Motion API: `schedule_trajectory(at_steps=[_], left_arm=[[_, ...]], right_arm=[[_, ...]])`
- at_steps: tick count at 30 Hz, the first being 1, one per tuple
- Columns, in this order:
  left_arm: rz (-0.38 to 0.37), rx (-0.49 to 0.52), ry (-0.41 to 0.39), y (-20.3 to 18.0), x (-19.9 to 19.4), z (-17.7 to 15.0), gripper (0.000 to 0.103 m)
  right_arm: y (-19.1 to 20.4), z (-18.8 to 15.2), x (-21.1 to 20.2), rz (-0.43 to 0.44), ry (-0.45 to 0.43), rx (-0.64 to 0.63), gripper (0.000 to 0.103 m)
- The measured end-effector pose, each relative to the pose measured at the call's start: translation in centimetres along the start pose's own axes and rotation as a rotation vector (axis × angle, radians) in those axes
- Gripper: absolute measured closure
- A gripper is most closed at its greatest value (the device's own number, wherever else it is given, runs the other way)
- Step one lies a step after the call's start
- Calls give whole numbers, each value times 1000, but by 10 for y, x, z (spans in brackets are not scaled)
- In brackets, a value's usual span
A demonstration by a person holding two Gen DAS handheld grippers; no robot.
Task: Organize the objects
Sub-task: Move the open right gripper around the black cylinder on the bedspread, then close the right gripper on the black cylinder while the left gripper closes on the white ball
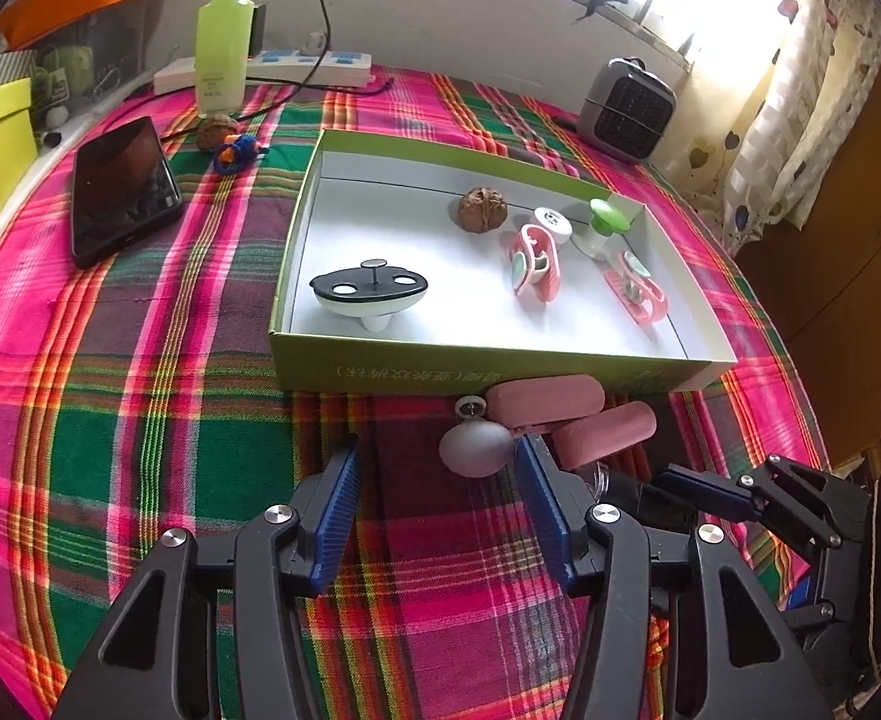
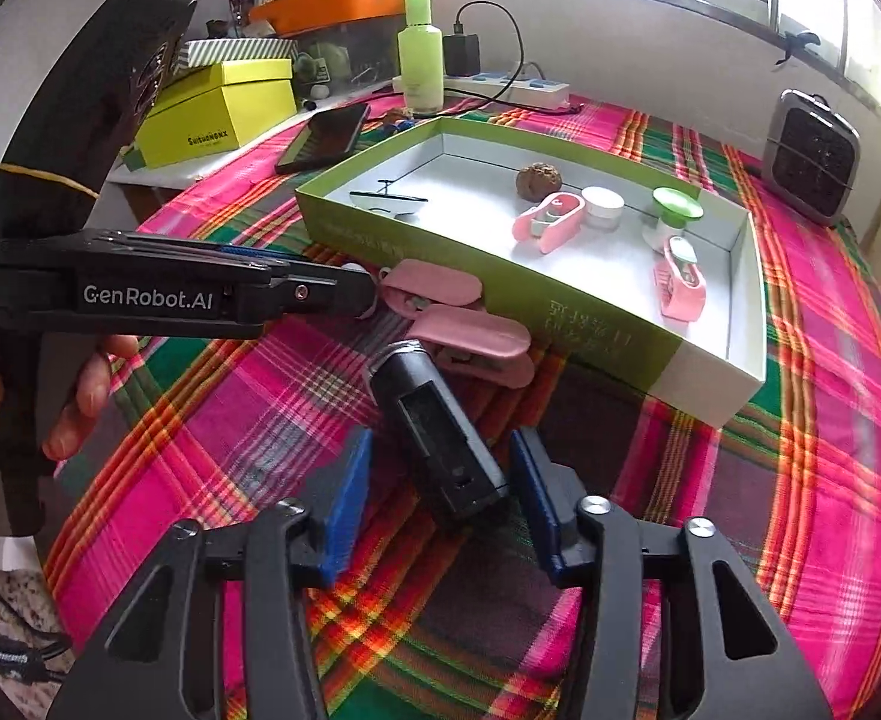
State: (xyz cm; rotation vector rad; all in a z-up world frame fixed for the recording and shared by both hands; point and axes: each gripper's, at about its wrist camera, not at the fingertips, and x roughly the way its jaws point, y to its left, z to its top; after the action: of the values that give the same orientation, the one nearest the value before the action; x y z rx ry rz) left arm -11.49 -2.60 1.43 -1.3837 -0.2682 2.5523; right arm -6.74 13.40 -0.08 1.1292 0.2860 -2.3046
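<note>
Green-sided tray: walnut, clips inside; middle floor bare. Pink clip on cloth against tray's near wall. Left gripper: jaws open, empty. Right gripper: jaws parted around black device, contact unclear.

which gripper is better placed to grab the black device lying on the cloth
Right. The black device lies between the right gripper fingers; the left gripper faces the grey ball.

Black left gripper and right gripper, blue ribbed jaws, silver screws
</note>
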Motion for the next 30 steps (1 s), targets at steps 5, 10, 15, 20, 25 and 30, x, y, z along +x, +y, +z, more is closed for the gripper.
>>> schedule_trajectory(at_steps=[5, 10, 15, 20, 25, 30], left_arm=[[5, 9, -4, -2, 1, 4, 52], [18, 36, -8, -6, 4, 4, 52], [18, 37, -14, -6, 5, 4, 53], [2, 36, -16, -7, 5, 4, 65], [-20, 50, -17, -10, 5, 3, 78], [-22, 56, -19, -12, 4, 1, 79]], right_arm=[[-1, 0, -1, -1, -4, 12, 63], [0, -1, -3, 0, -9, 25, 65], [2, -3, -6, 1, -20, 40, 74], [-1, -4, -8, 1, -24, 61, 74], [-1, -7, -10, 6, -25, 72, 74], [-2, -9, -12, 8, -28, 90, 74]])
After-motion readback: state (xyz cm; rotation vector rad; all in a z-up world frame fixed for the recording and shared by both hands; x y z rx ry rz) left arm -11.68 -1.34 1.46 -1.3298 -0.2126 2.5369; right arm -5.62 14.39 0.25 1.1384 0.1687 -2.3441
